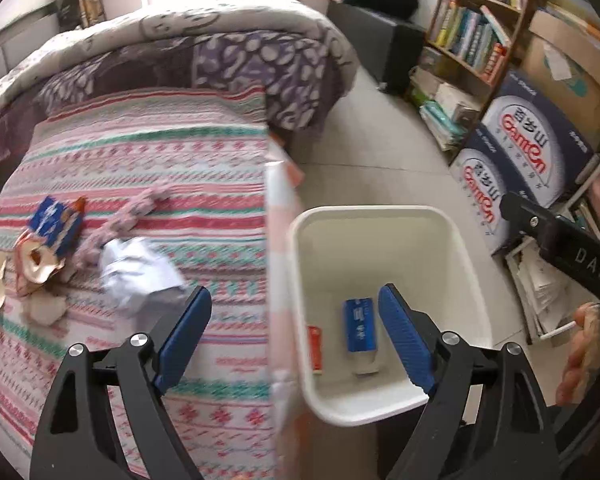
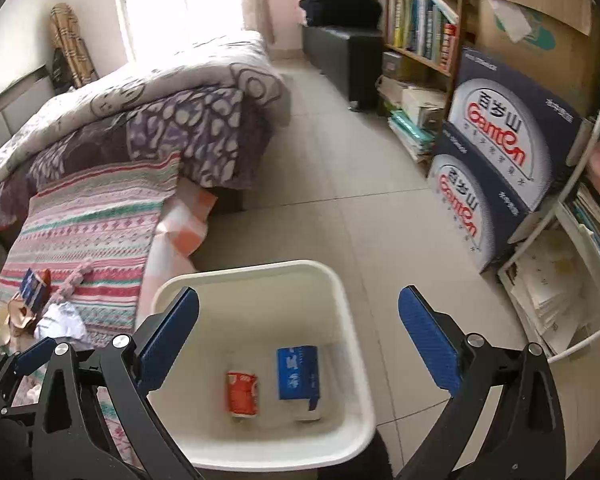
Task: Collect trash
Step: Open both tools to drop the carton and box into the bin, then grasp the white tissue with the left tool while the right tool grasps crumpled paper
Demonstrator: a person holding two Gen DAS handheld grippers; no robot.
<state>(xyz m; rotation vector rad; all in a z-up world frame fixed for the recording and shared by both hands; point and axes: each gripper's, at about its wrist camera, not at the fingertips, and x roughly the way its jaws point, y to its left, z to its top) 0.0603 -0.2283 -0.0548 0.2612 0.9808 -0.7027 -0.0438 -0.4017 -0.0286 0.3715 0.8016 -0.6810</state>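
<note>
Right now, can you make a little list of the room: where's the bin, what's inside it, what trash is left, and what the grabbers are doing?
bin: white bin on the tiled floor beside the bed
inside bin: blue box, red packet
trash on bed: crumpled paper, blue wrapper, torn scraps
left gripper: open, empty
right gripper: open, empty, above bin

Both wrist views above bin [image 1: 384, 216]
</note>
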